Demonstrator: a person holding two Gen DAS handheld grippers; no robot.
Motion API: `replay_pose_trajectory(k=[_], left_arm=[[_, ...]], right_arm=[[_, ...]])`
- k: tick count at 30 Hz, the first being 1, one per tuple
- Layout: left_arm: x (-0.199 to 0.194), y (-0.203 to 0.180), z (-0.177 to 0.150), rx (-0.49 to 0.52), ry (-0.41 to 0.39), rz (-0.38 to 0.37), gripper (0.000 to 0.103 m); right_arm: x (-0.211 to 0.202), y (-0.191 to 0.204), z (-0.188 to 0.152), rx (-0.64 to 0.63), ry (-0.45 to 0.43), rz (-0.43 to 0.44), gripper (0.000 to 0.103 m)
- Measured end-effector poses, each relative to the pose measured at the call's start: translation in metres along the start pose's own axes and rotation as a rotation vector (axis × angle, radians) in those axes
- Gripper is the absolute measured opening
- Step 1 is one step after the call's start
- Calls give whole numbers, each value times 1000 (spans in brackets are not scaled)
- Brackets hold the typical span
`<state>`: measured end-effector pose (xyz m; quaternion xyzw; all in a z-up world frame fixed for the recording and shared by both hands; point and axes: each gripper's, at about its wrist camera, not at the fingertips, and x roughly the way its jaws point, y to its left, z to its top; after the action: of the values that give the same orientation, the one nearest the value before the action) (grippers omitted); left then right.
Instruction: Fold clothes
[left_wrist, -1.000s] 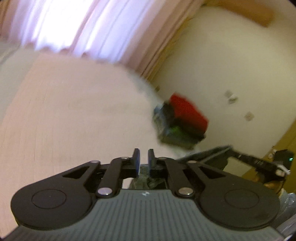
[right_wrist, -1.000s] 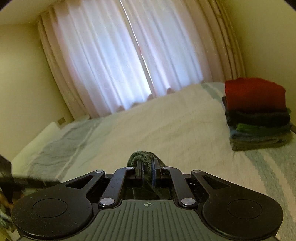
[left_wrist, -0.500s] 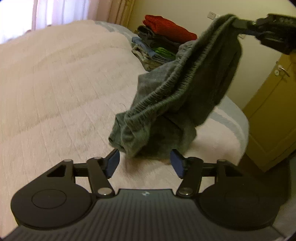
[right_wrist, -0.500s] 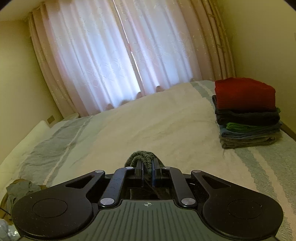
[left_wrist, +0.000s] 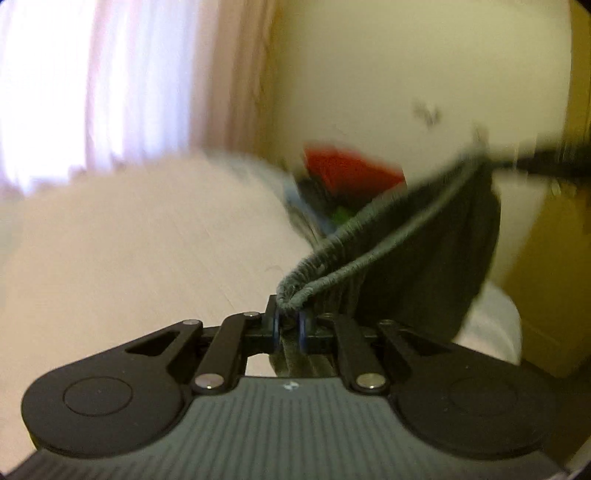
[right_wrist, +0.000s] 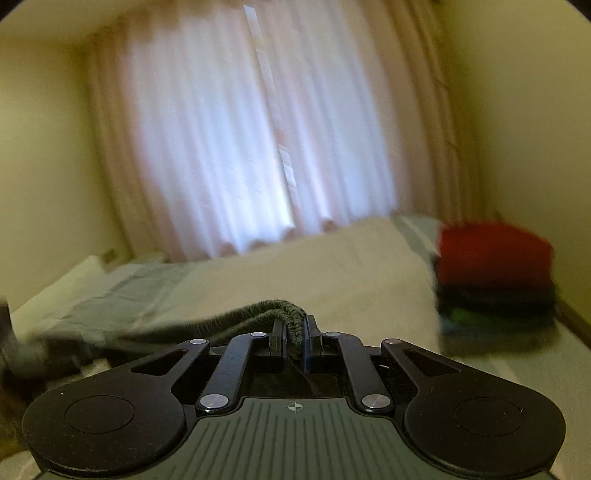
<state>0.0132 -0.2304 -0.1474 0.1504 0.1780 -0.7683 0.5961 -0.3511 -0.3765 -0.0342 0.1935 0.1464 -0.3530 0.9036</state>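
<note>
A dark grey-green garment with a ribbed elastic waistband hangs stretched in the air above the bed. My left gripper is shut on one end of the waistband. My right gripper is shut on the other end, and the band runs off to the left toward the left gripper. In the left wrist view the right gripper shows at the upper right, blurred, holding the far end. The view is motion-blurred.
A stack of folded clothes with a red one on top sits at the bed's right edge; it also shows in the left wrist view. Curtains hang behind the bed. A yellow-brown cupboard stands at the right.
My left gripper was open half a second ago beneath the hanging garment; it has now shut on the waistband and the band is pulled taut between both grippers.
</note>
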Motion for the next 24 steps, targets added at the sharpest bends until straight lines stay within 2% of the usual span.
replay_pose_trajectory(k=[3, 6, 8, 10, 13, 16, 20, 21, 24], left_arm=[[-54, 4, 38, 113, -94, 49, 6], [-91, -5, 56, 228, -106, 93, 6], [-113, -11, 58, 243, -102, 119, 6], [-131, -19, 53, 223, -89, 140, 7], [-156, -27, 36, 146, -41, 184, 7], [-168, -30, 19, 48, 24, 229, 7], [-193, -26, 18, -57, 97, 256, 7], [-194, -23, 23, -65, 109, 263, 7], [-183, -7, 47, -70, 120, 285, 7]], right_arm=[[-5, 11, 7, -49, -13, 77, 6], [-9, 22, 14, -98, -25, 153, 6], [-12, 29, 19, -131, -34, 204, 6], [-15, 36, 22, -159, -36, 253, 6], [-13, 44, 8, -138, 46, 291, 6], [-10, 57, 0, -141, 128, 300, 6], [0, 64, 11, -151, 162, 297, 6], [10, 64, 15, -148, 167, 288, 6], [82, 45, -1, -105, 232, 179, 6]])
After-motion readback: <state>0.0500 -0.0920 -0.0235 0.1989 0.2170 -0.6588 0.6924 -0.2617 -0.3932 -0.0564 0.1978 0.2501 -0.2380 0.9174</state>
